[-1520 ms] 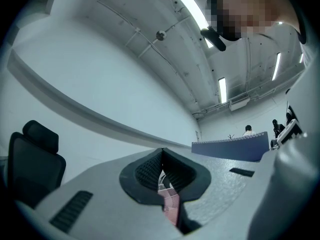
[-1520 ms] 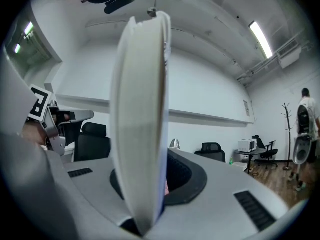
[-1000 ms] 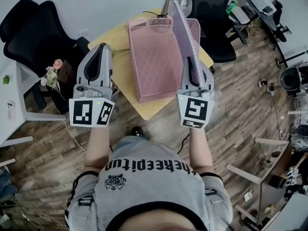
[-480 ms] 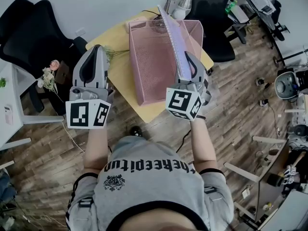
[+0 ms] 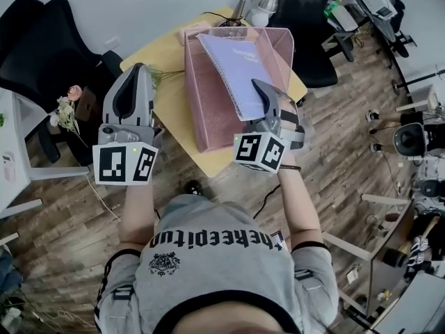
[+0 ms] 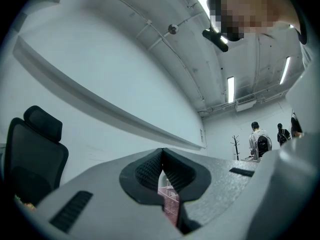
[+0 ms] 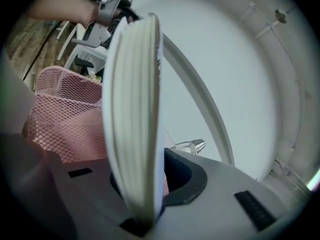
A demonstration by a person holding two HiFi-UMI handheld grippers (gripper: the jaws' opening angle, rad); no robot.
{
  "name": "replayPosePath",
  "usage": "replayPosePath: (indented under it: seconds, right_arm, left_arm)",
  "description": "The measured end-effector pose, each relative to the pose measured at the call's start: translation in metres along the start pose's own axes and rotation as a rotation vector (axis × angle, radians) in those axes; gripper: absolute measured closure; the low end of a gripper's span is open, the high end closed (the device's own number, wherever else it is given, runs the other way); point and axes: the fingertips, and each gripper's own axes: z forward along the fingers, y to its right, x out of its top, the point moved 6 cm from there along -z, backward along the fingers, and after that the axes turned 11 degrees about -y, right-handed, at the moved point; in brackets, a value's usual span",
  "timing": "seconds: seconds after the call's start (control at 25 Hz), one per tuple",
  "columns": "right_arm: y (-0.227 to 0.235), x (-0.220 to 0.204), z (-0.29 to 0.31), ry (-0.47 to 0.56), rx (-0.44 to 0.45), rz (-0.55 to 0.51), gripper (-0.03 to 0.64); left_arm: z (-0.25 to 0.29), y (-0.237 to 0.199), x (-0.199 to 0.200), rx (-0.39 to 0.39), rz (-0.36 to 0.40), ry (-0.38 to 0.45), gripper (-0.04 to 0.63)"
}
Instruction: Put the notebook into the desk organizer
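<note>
Desk organizer (image 5: 207,110): pink wire mesh, metal.
Notebook (image 5: 240,75): paper pages, smooth lilac cover, matt.
Counter (image 5: 170,104): pale yellow, smooth, wood-look top.
Floor (image 5: 62,214): brown wood-grain planks.
Left gripper (image 5: 139,68), right gripper (image 5: 263,89): grey matt plastic shells, finely grained; jaws lined in black ribbed pads.

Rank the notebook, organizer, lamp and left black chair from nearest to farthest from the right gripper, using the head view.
1. notebook: clamped in the right gripper.
2. organizer: just left, under the notebook.
3. lamp: at the table's far edge.
4. chair: far left, beyond the table.
</note>
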Motion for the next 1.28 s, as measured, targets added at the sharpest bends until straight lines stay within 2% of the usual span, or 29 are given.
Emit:
replayPosePath:
  seconds: [0.36,0.6,0.92,1.08,1.28]
  right_arm:
    - [-0.025,-0.002,0.009,-0.058,0.105,-0.168,0.575]
    - [-0.033,-0.002,0.011,-0.08,0.175,-0.217,0.574]
    - [-0.033,-0.002,0.013,-0.099,0.353,-0.187,0.561]
    - [-0.032,-0.002,0.011,-0.09,0.449,-0.127,0.51]
    - [-0.03,-0.001,0.006,-0.087,0.511,-0.115,0.473]
  left_arm:
    - [-0.003,0.001,-0.002,0.0,-0.002,-0.007,0.592]
    - [-0.008,0.0,-0.002,0.005,0.001,-0.008,0.592]
    - [-0.011,0.002,0.001,0.002,0.008,-0.013,0.592]
    - [-0.012,0.002,0.003,0.001,0.014,-0.011,0.592]
    - [-0.013,0.003,0.002,-0.004,0.011,-0.013,0.592]
